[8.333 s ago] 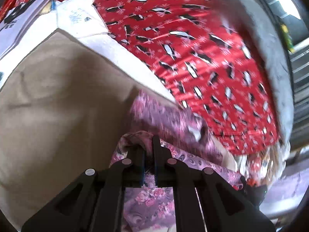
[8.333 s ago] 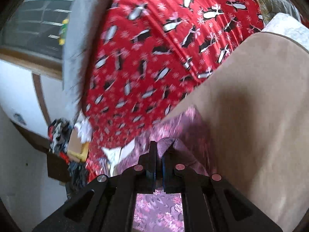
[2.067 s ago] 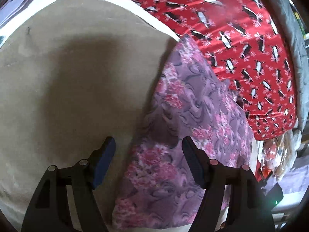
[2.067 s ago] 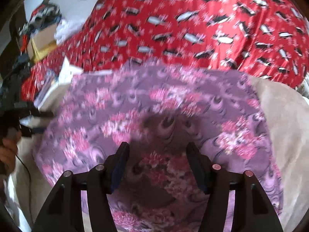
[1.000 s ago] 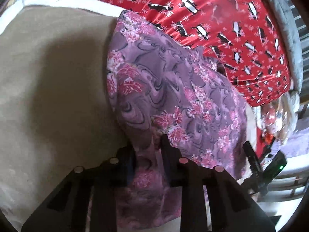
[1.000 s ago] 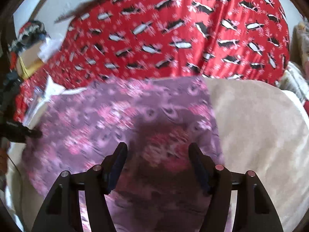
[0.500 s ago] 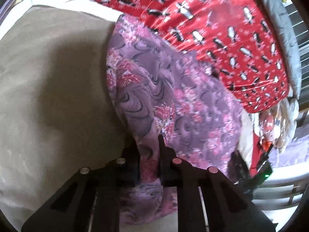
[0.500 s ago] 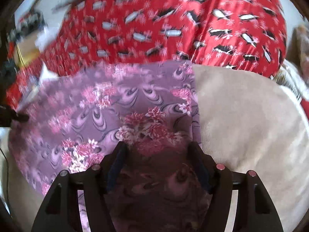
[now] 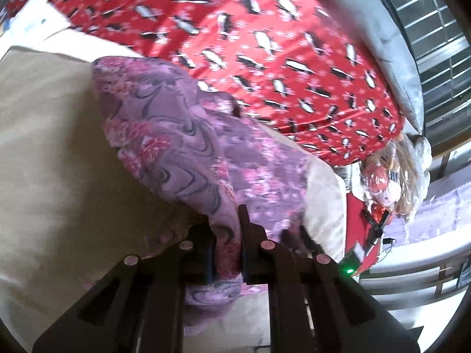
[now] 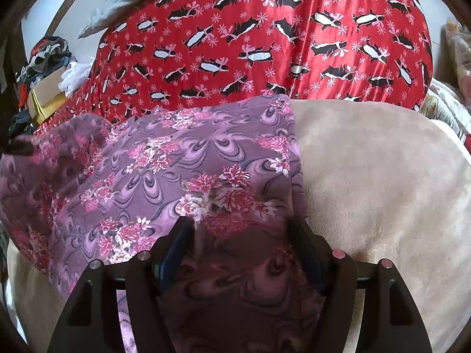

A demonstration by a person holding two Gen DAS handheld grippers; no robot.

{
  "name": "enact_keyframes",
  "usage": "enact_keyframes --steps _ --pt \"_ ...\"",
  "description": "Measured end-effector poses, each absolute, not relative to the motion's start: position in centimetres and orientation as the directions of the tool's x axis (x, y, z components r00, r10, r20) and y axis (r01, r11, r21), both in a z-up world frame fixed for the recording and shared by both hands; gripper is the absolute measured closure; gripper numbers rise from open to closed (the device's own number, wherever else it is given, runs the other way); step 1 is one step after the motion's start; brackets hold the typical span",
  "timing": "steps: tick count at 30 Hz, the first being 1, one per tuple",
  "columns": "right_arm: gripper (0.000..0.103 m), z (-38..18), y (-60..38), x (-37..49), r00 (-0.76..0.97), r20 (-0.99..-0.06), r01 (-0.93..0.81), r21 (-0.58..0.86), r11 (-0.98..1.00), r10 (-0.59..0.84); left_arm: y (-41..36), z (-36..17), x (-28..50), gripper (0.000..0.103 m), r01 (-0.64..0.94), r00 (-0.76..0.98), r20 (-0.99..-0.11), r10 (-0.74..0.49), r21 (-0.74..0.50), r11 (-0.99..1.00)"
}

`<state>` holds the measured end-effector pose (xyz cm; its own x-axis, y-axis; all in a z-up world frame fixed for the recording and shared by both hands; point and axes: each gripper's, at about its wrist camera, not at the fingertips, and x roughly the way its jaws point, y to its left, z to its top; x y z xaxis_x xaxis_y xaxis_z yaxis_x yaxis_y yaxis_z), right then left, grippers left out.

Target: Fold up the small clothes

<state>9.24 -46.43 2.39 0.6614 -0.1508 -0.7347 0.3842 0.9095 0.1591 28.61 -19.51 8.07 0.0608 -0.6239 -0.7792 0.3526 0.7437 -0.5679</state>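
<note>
A purple garment with pink flowers [image 10: 182, 158] lies on a beige blanket [image 10: 382, 182]. My left gripper [image 9: 225, 229] is shut on a bunched edge of the garment [image 9: 182, 135] and lifts it off the blanket, so the cloth rises in a fold toward the fingers. My right gripper [image 10: 240, 229] is open, low over the garment's near edge by its right border, with cloth lying between the fingers and nothing pinched.
A red penguin-print cover [image 10: 265, 35] lies beyond the garment, also in the left wrist view [image 9: 265, 44]. A grey pillow [image 9: 382, 29] sits behind it. Clutter and a cardboard box [image 10: 47, 85] stand far left. Plastic-wrapped items [image 9: 394, 170] are at the right.
My left gripper, shut on the garment's edge since about a second ago, has lifted and pulled it across. My right gripper stays open and has lowered over the near edge.
</note>
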Motion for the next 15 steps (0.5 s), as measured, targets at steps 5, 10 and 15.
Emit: enact_keyframes --steps 5,10,15 --pt "0.032 2.4 -46.5 9.0 0.672 -0.727 0.381 0.180 0.907 -0.139 -24.7 8.8 27.0 0.093 0.411 0.041 -0.789 -0.613 -0.546 0.730" --pt "0.032 2.4 -46.7 8.7 0.685 -0.718 0.377 0.204 0.903 -0.124 -29.9 6.9 25.1 0.093 0.470 -0.002 -0.827 -0.562 -0.497 0.730" --pt "0.032 2.3 -46.8 8.5 0.695 -0.710 0.374 0.224 0.900 -0.113 -33.3 3.3 23.9 0.090 0.483 -0.032 -0.875 -0.484 -0.437 0.758"
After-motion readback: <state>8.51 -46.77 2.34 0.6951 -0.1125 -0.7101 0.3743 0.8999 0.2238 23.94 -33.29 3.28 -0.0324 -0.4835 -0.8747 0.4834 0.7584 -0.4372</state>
